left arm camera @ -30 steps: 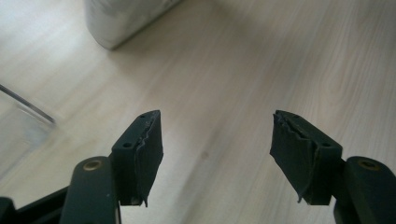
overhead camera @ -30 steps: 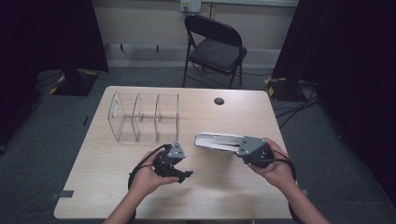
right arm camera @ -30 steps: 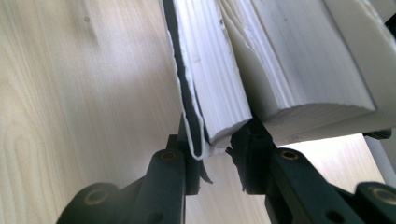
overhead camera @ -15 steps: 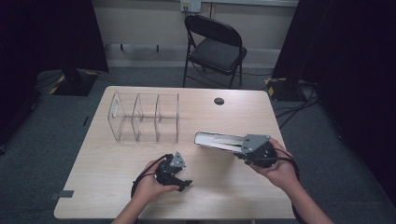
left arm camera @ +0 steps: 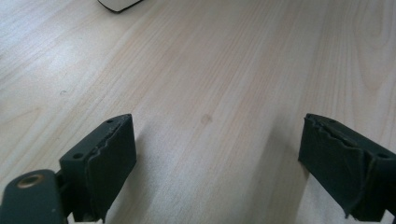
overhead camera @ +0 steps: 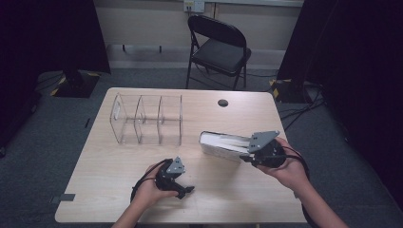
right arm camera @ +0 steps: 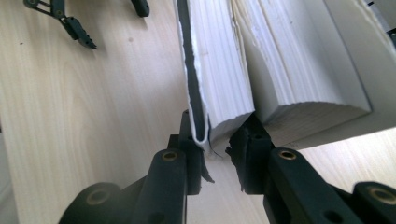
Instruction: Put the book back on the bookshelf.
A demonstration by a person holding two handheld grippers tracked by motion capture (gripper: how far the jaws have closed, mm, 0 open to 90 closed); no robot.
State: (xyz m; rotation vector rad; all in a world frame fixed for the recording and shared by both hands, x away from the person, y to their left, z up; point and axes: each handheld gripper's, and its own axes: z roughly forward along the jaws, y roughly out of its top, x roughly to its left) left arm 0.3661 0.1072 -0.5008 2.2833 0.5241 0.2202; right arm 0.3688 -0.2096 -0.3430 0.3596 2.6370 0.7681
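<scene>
Your right gripper is clamped on a book, which lies on its side on the right half of the table, its far end pointing left toward the middle. In the right gripper view the jaws pinch the cover and a sheaf of pages at the book's near corner, with the rest of the page block fanned out beside them. Your left gripper sits low over the near left part of the table, well apart from the book; its jaws have just been opening and now stand wide apart with only bare wood between them. A clear divided organizer stands at the far left of the table, away from both grippers.
</scene>
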